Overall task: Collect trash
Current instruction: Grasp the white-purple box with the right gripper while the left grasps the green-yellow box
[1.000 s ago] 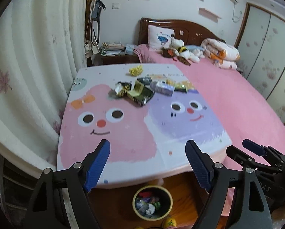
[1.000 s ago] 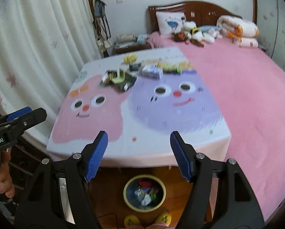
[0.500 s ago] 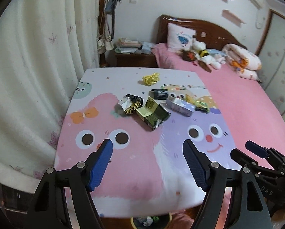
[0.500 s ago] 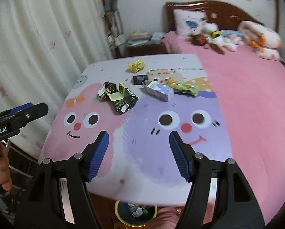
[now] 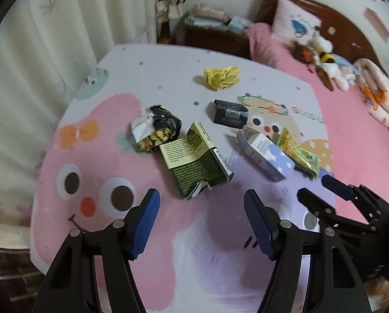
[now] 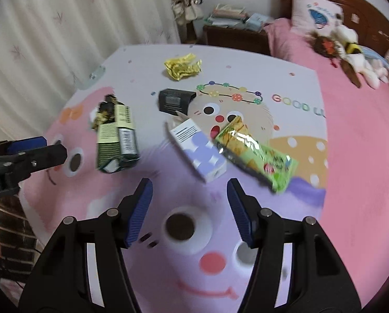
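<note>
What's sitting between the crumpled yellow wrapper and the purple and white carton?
The small black box lies between the yellow wrapper and the purple-and-white carton, clearest in the right wrist view.

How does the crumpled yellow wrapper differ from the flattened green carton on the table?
The crumpled yellow wrapper is balled up, the flattened green carton is pressed flat with printed text. The wrapper lies far, alone; the carton lies nearest the left gripper, beside other trash. Both rest ungrasped.

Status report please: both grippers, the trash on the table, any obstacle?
Left gripper open, empty, facing green carton. Right gripper open, empty, facing purple-white box. Six trash pieces on table, none collected. Nothing in the way.
</note>
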{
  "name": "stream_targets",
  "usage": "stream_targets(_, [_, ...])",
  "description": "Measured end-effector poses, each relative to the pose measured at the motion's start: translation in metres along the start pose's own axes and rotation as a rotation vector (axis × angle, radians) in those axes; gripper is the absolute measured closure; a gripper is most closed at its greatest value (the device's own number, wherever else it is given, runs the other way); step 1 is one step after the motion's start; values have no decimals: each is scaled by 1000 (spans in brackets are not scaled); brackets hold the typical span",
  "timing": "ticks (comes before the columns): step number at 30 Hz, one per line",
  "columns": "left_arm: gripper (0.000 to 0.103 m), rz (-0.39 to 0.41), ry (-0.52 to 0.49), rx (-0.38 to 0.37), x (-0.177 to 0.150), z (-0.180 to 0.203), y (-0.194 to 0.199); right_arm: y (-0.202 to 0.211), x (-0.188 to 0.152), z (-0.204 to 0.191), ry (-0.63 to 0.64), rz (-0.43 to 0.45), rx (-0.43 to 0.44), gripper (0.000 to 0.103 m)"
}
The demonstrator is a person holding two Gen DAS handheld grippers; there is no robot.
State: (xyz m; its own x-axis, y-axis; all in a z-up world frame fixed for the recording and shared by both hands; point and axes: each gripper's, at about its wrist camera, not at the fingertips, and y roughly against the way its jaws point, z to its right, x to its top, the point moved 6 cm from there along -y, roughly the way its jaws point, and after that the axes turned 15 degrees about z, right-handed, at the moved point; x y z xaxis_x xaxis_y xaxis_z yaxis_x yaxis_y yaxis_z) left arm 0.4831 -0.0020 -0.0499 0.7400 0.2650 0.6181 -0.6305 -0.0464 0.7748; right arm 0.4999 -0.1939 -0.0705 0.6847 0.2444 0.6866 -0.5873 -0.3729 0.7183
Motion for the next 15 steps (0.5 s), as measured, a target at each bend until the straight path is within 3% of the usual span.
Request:
stream_targets(10, [35, -114, 54, 112, 14, 15, -90, -80, -3, 14, 75, -90, 49, 46])
stream_targets(15, [44, -162, 38, 182, 16, 19, -123, -97, -5, 14, 82, -109, 77, 47])
